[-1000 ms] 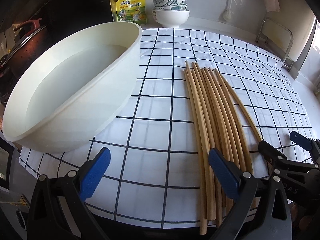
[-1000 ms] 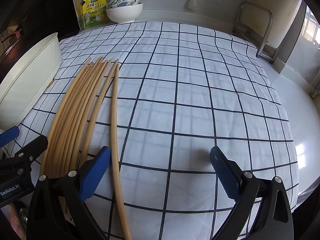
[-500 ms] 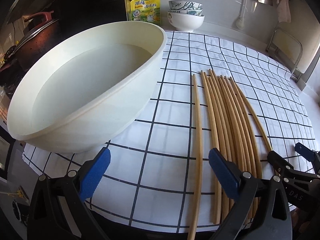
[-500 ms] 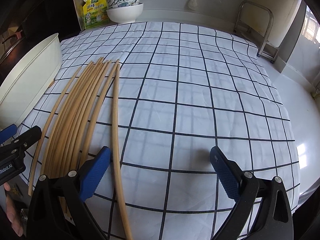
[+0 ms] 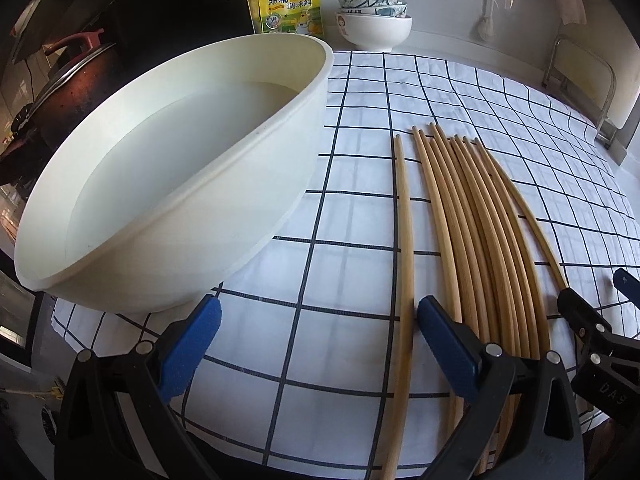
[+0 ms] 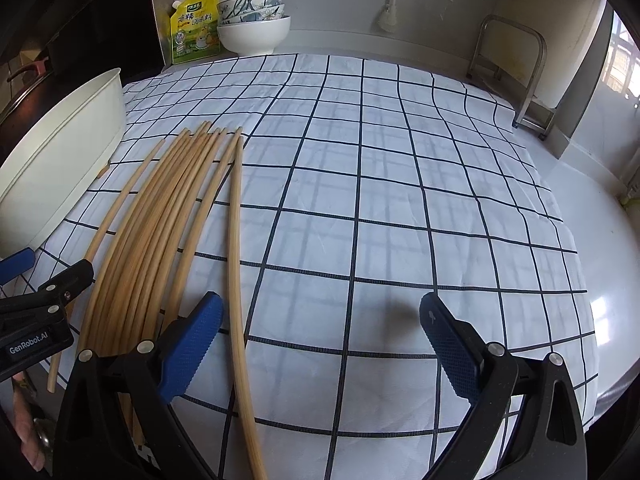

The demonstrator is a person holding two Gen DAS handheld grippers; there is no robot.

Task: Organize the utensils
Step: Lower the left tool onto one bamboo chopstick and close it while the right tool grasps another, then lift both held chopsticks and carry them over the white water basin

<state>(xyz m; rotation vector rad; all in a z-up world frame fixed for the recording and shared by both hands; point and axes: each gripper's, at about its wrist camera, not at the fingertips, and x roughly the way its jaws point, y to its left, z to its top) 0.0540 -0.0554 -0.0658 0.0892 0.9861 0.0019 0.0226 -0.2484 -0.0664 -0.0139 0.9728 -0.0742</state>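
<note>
My left gripper [image 5: 318, 334] is spread wide, holding nothing; one lone chopstick [image 5: 405, 240] runs between its fingers. My right gripper [image 6: 320, 332] is likewise released, with another single stick [image 6: 235, 248] inside its span. Only the left view shows the white basin's [image 5: 168, 184] inside. I count about ten chopsticks [image 6: 160, 216] on the checked cloth [image 6: 400, 200], right of the basin.

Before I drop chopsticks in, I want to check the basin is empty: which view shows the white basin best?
The left wrist view: the white basin fills its left half, rim and inside both visible, nothing lying in it. The right wrist view catches only part of its outer wall at the left edge, the inside hidden.
</note>
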